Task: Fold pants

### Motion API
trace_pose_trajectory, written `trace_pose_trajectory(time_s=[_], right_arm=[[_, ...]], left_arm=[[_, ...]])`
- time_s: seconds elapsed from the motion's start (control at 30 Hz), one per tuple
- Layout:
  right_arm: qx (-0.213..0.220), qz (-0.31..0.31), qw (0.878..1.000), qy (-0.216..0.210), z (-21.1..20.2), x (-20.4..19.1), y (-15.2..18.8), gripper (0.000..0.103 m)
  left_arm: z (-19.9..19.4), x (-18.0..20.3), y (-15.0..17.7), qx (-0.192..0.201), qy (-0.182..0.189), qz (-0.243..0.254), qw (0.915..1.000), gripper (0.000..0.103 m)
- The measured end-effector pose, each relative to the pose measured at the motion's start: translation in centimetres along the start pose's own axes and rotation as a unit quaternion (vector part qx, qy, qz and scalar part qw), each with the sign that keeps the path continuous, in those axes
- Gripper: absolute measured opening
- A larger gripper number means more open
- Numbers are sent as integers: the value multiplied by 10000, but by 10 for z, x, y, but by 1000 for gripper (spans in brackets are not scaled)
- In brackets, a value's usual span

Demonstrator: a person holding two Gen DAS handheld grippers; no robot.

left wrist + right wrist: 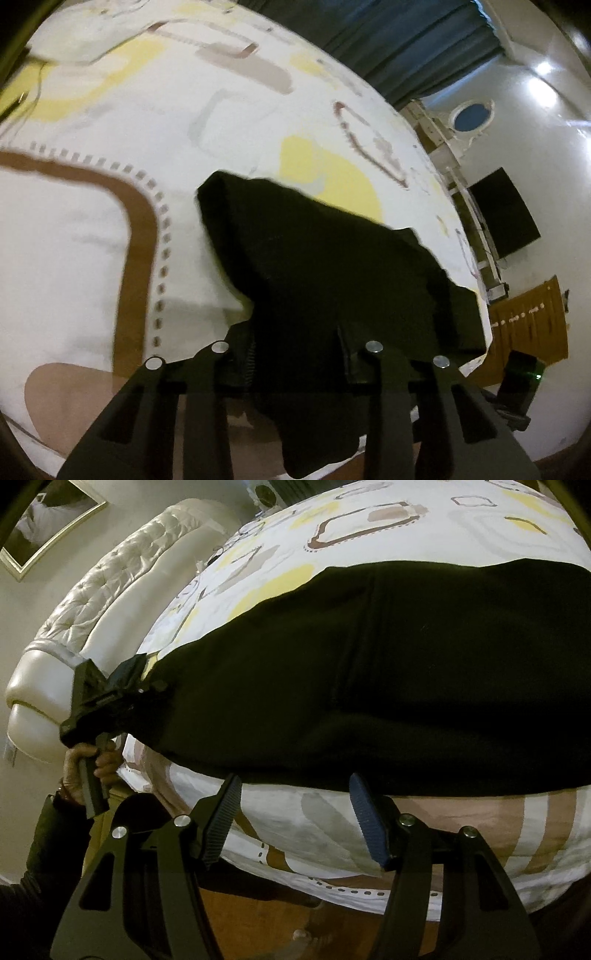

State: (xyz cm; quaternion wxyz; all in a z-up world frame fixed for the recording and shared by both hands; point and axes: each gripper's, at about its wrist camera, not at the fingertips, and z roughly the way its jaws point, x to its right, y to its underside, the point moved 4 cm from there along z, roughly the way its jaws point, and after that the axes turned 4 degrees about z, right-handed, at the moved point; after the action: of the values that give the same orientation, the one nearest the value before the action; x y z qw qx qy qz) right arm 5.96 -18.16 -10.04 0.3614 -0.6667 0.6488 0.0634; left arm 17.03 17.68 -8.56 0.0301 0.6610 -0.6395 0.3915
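Note:
Black pants (406,672) lie across a bed with a white, yellow and brown patterned cover (369,524). My right gripper (295,786) is open and empty, its fingertips just at the near edge of the pants. My left gripper (295,354) is shut on one end of the pants (314,266), which bunches over and hides its fingertips. In the right wrist view the left gripper (155,685) grips the pants' left end, held by a hand (88,768).
A padded cream headboard (110,590) stands at the bed's left. A framed picture (48,520) hangs on the wall. In the left wrist view, dark curtains (406,40), a black screen (506,214) and a wooden dresser (528,328) lie beyond the bed edge.

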Motion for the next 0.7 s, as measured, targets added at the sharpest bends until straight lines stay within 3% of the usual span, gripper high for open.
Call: trace_pose_trajectory(time_s=[0.47,0.7], right_arm=[[463,369,9981,-141,-38,22,-7,61],[784,600,9949,-213,-65,39,-9,61]], left_arm=[[-2,125,-29,293,558,895,9940,29],[18,183,-27,125,853,1293,9878,28]])
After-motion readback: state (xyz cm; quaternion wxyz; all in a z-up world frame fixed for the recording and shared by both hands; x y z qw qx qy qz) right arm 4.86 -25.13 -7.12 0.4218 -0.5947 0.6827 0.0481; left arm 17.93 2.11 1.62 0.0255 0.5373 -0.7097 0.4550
